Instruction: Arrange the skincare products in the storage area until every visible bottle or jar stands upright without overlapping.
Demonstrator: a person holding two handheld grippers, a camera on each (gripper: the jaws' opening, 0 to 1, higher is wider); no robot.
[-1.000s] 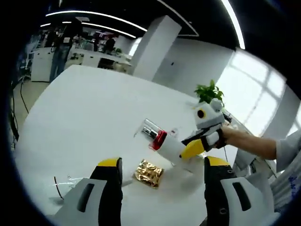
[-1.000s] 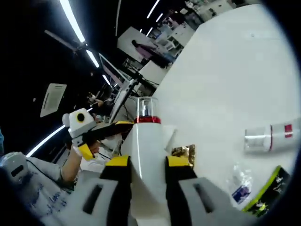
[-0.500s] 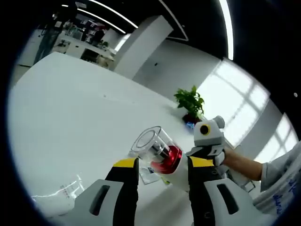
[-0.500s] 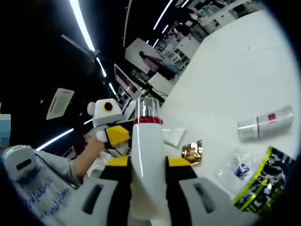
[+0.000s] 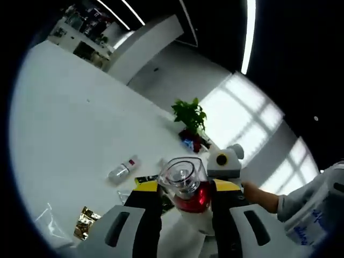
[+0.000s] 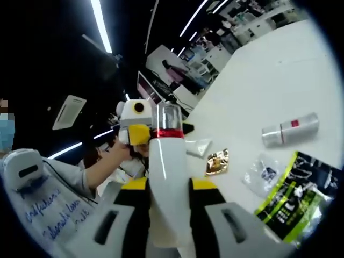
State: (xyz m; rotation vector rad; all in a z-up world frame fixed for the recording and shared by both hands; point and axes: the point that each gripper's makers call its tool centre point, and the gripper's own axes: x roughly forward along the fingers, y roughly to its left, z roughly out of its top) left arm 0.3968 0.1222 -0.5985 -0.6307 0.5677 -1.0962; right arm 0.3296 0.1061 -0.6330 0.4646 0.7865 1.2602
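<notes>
Right gripper view: right gripper [image 6: 167, 185] at frame bottom clamps the white bottle [image 6: 167, 177] between its fingers, lifted above the surface [image 6: 269, 91]. Left gripper [image 5: 185, 188] fingers bracket its clear cap [image 5: 183, 173], contact unclear; bottle's base is hidden.

The white bottle [image 6: 167, 183] has its bottom hidden between the right tongs [image 6: 167, 185] at 6 o'clock.

Both gripper views look closely along their jaws from opposite sides at the same white bottle [image 6: 167, 177], above a shared white table [image 5: 64, 123].
</notes>
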